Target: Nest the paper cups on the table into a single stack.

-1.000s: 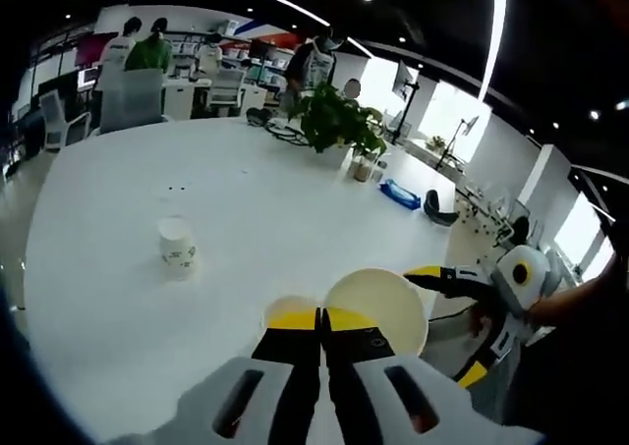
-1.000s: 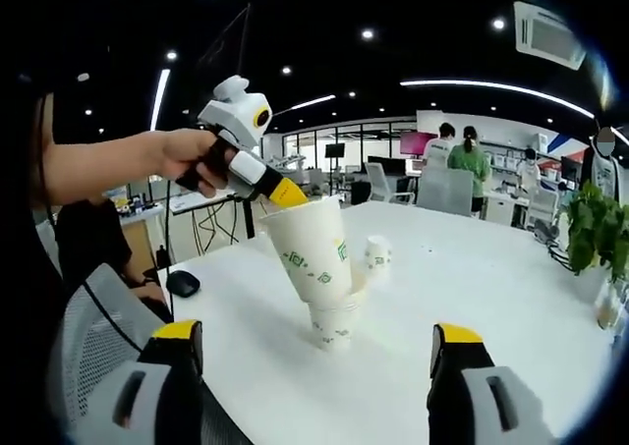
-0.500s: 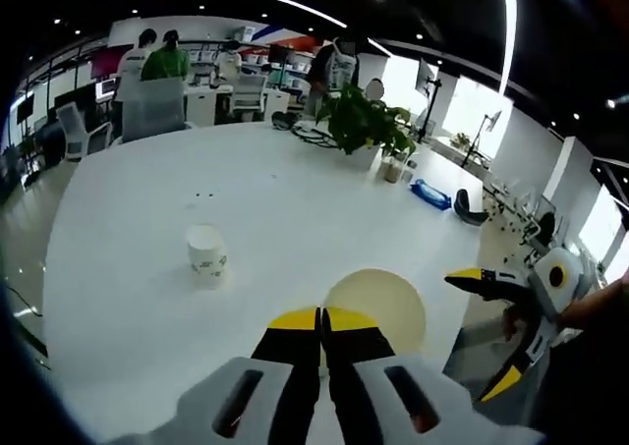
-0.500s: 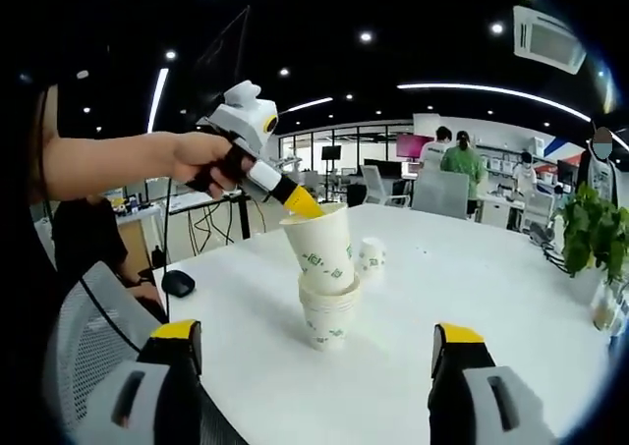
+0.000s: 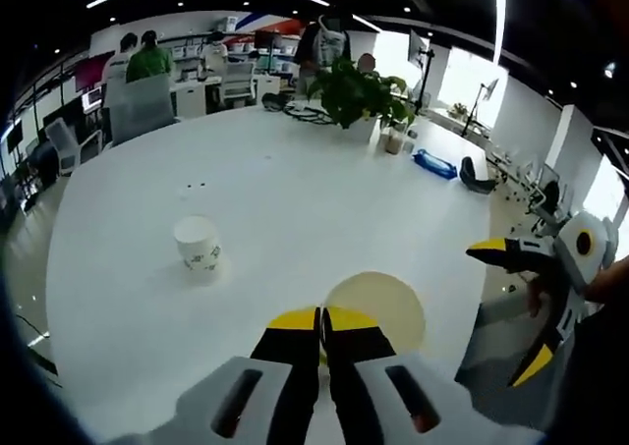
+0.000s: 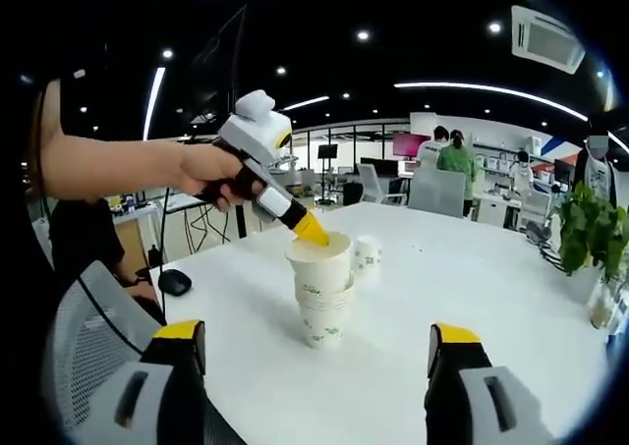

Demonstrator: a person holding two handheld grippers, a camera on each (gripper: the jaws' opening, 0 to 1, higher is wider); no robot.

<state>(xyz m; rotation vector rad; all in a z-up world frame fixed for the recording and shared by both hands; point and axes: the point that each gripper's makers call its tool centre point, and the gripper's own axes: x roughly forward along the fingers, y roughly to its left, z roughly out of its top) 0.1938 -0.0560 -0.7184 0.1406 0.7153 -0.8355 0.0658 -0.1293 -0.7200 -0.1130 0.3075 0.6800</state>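
Centre of the right gripper view: my stack of paper cups [image 6: 321, 303], white with small green printed marks, cream inside the top rim. A lone cup [image 5: 198, 246] at mid-left of the left gripper view bears the same pattern. My left gripper [image 5: 321, 319] has yellow tips on black jaws (grey-white body below). My right gripper [image 6: 316, 339] is likewise yellow-tipped. The table [image 5: 285, 190] is plain white; upper centre, a green plant [image 5: 352, 91].
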